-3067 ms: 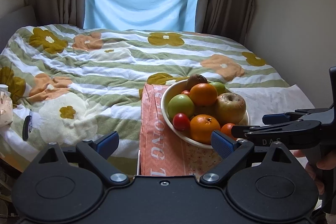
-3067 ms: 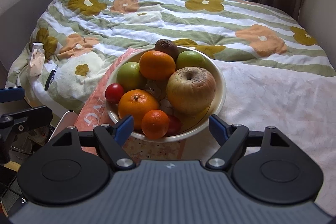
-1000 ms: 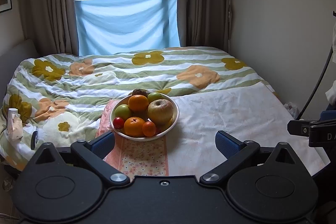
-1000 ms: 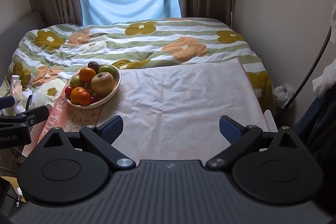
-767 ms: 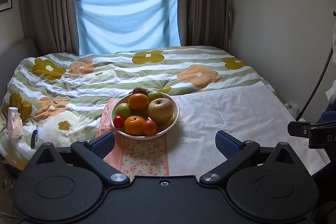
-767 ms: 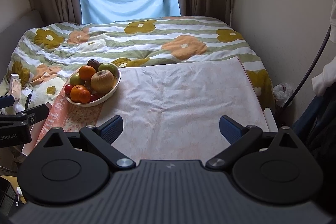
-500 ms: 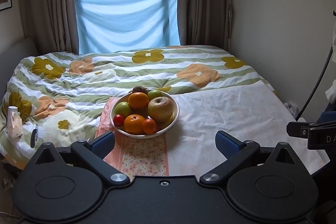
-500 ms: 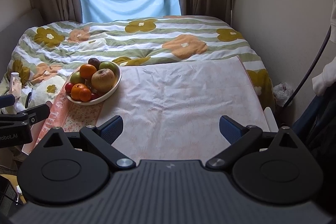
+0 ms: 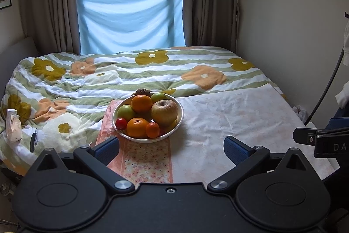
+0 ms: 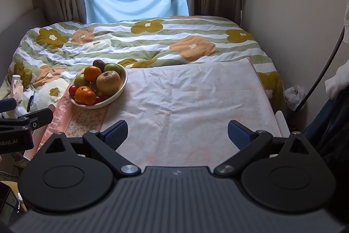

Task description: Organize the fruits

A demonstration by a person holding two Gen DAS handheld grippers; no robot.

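Note:
A white bowl full of fruit stands on a pale cloth at the near end of the bed. It holds oranges, a large yellow-brown apple, green apples, a red tomato and a dark kiwi. The bowl also shows in the right wrist view. My left gripper is open and empty, well short of the bowl. My right gripper is open and empty over the cloth, right of the bowl.
A flowered striped duvet covers the bed. An orange patterned runner lies under the bowl. A small white bottle and a dark pen lie at the bed's left edge. A wall runs along the right.
Since three seconds ago both grippers have pulled far back from the bowl. Over the last second the views hardly shift; both stay open and empty.

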